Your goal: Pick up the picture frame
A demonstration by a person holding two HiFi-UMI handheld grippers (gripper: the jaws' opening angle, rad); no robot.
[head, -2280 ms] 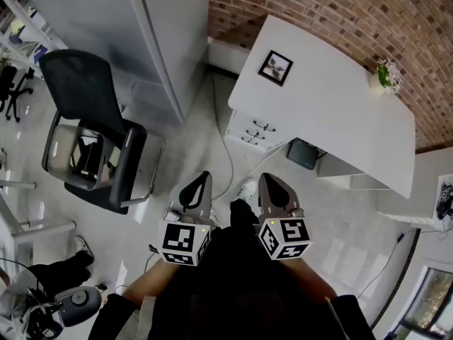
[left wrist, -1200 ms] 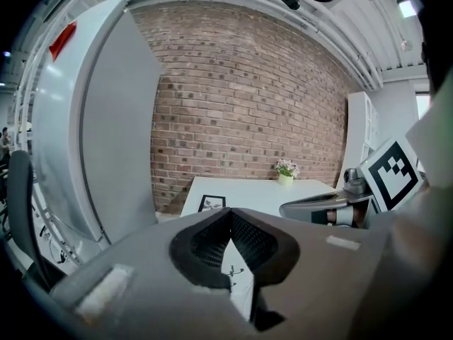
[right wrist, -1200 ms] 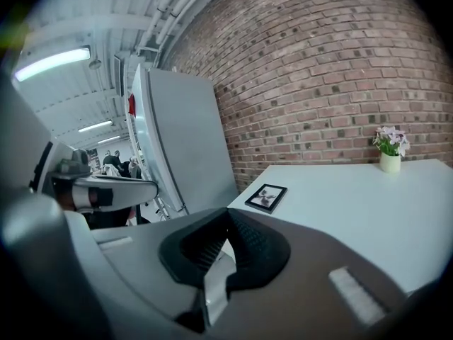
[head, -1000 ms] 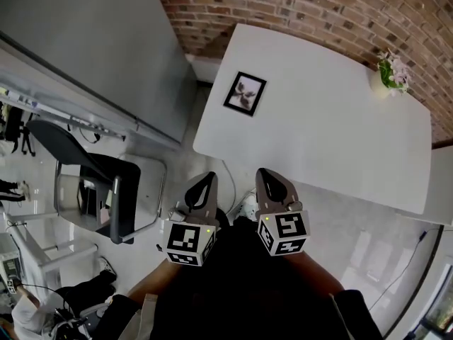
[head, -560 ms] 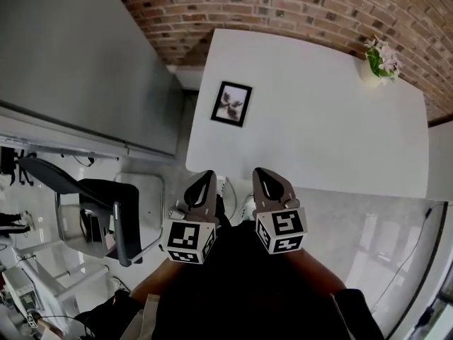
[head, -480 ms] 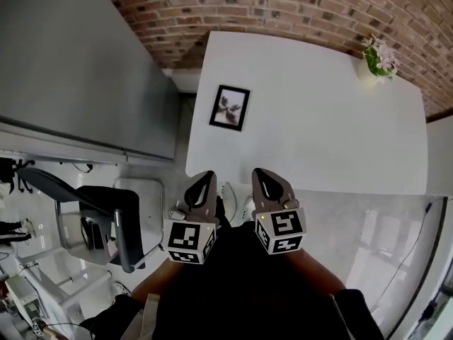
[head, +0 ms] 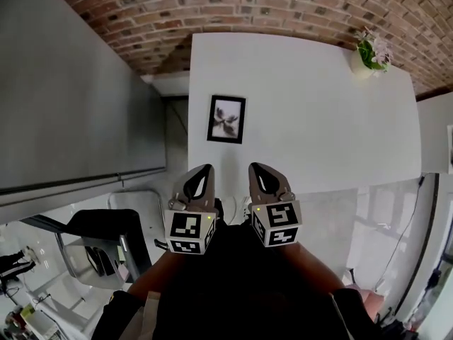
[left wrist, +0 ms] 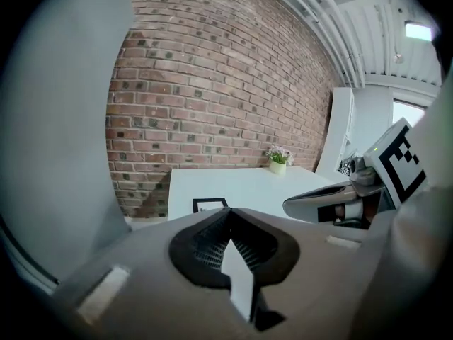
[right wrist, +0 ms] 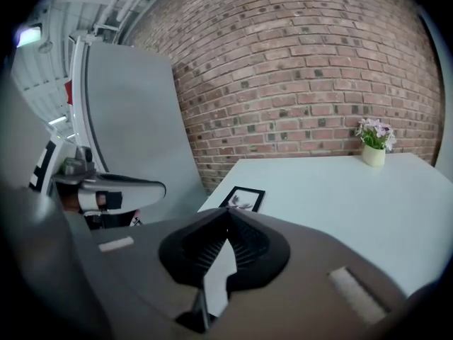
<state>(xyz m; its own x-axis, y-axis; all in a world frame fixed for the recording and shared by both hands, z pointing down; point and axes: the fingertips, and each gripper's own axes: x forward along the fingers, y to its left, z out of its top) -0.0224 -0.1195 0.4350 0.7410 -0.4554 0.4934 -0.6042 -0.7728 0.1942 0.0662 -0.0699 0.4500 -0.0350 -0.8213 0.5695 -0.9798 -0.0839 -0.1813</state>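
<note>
A black picture frame [head: 226,119] with a flower photo lies flat near the left edge of the white table [head: 318,112]. It also shows in the left gripper view as the picture frame [left wrist: 210,205] and in the right gripper view as the picture frame [right wrist: 243,198]. My left gripper [head: 201,171] and right gripper [head: 259,169] hover side by side at the table's near edge, short of the frame. Both are shut with nothing in them. The left gripper [left wrist: 228,214] and right gripper [right wrist: 228,214] point toward the table.
A small potted plant [head: 369,49] stands at the table's far right corner. A brick wall [head: 212,6] runs behind the table. A grey cabinet [head: 71,98] stands to the left, and a black office chair [head: 106,239] sits on the floor at lower left.
The table and frame have come closer and squared up in the head view. Both grippers have advanced to the table's near edge, staying shut.
</note>
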